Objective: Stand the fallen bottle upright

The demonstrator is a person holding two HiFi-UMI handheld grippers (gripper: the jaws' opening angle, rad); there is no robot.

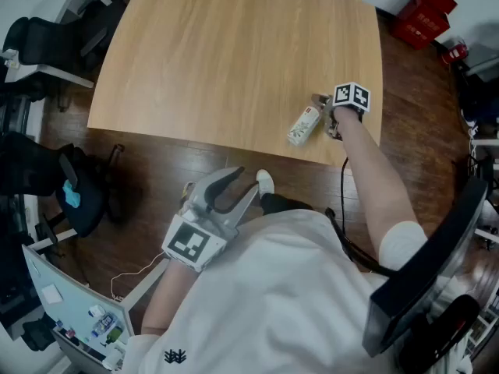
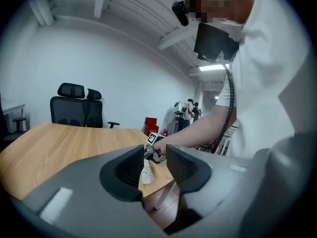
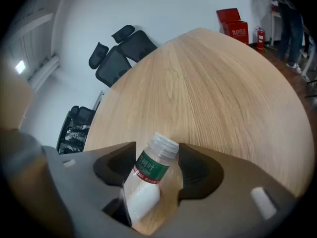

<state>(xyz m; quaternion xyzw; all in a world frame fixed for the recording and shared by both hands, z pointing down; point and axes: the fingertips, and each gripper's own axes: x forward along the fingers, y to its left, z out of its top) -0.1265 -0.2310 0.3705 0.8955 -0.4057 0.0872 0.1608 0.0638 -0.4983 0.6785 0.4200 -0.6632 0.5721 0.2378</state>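
**Desk:** What is nearest to you?

**Me:** My left gripper [image 1: 248,179], at the lower centre of the head view. I hold it off the table [image 1: 218,61], over the dark wooden floor [image 1: 156,185]. In its own view the fingers [image 2: 129,170] stand apart with nothing between them.

**Desk:** And the right one?

**Me:** My right gripper [image 1: 323,114] is at the table's near edge, right of centre in the head view, tipped downward. Its fingers [image 3: 198,170] are spread, and the bottle [image 3: 148,175] sits between them.

**Desk:** Is it gripped?

**Me:** I read no squeeze. The bottle lies on its side on the wood, slanted across the gap, with its cap towards the top of the frame, close to the right-hand finger. Bare wood shows between the bottle's body and that finger.

**Desk:** Describe the bottle.

**Me:** It is clear plastic with a green label, a red band and a pale cap. In the head view it lies just left of my right gripper, near the table's near edge.

**Desk:** What is farther off?

**Me:** Black office chairs [image 3: 121,53] stand past the table, at the upper left of the right gripper view. Red boxes [image 3: 233,21] are on the floor at its upper right.
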